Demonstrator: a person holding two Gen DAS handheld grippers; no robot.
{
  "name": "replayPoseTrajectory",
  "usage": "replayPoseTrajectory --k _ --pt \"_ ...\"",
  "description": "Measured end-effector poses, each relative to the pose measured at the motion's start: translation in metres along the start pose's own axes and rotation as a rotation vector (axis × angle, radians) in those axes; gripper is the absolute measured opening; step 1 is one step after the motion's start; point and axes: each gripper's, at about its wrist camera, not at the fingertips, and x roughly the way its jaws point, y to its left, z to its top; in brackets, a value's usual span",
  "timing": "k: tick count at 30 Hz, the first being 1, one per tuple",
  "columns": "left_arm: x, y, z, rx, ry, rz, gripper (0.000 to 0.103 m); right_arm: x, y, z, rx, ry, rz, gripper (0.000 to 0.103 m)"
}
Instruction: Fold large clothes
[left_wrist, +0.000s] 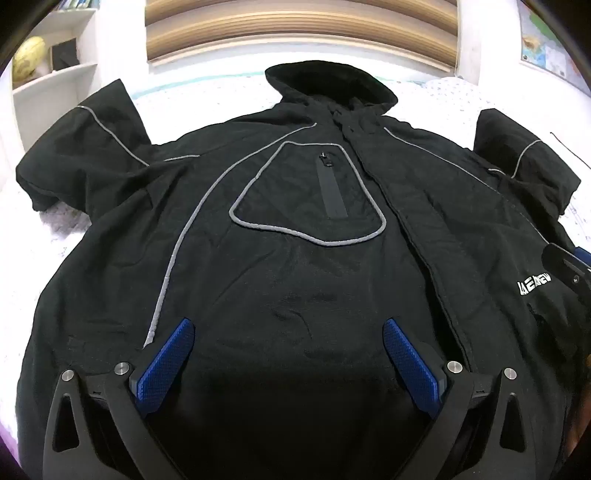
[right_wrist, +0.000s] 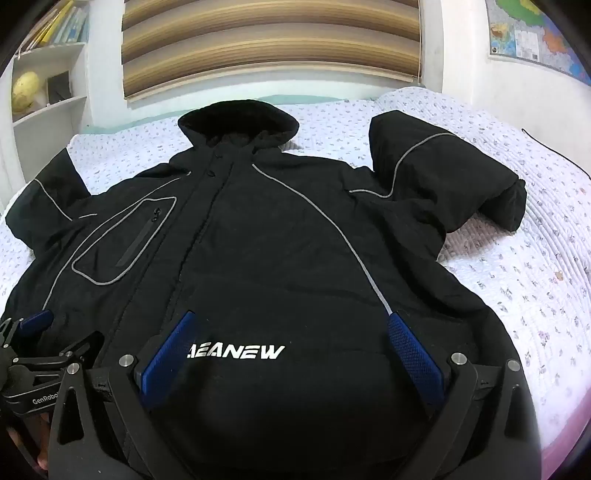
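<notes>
A large black hooded jacket (left_wrist: 295, 229) with grey piping lies front up and spread flat on the bed; it also shows in the right wrist view (right_wrist: 280, 258). Its hood (right_wrist: 238, 123) points to the far side and both sleeves lie out to the sides. My left gripper (left_wrist: 288, 325) is open over the lower left front, below the zip chest pocket (left_wrist: 314, 192). My right gripper (right_wrist: 291, 321) is open over the lower right front, around the white logo (right_wrist: 236, 352). Neither holds anything.
The bed (right_wrist: 517, 266) has a white flowered quilt. A white shelf with a globe (right_wrist: 24, 92) stands at the far left. A window blind (right_wrist: 269, 48) is behind the bed. A wall map (right_wrist: 532, 33) hangs at the far right.
</notes>
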Motion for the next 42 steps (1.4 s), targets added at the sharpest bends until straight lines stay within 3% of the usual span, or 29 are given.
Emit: replayPoseTrajectory --k 9,16,21,27,30,32,37,42 --pt "-0.002 -0.002 0.002 -0.01 0.024 -0.031 0.102 0.007 -0.002 -0.001 0.01 0.028 0.006 0.103" --pt "0.001 -0.012 0.005 0.039 0.044 0.036 0.102 0.009 -0.002 -0.003 0.013 0.032 0.007 0.103" --pt "0.0 -0.013 0.003 0.036 -0.007 0.031 0.102 0.012 0.0 -0.004 0.014 0.043 0.005 0.103" --pt "-0.007 -0.012 0.003 0.029 -0.011 0.023 0.102 0.011 0.0 -0.004 0.013 0.04 0.001 0.103" --pt "-0.018 -0.018 0.009 0.063 -0.008 0.057 0.102 0.007 0.001 -0.002 -0.002 0.032 -0.01 0.103" --pt "-0.035 -0.018 0.012 0.077 -0.063 0.068 0.102 0.001 0.006 -0.001 -0.022 0.024 -0.019 0.103" --pt "-0.072 0.005 0.029 0.019 -0.131 0.03 0.102 -0.023 0.023 0.012 -0.053 -0.011 0.008 0.103" --pt "-0.101 0.058 0.05 -0.064 -0.162 0.042 0.102 -0.037 0.057 0.034 -0.105 -0.025 0.039 0.103"
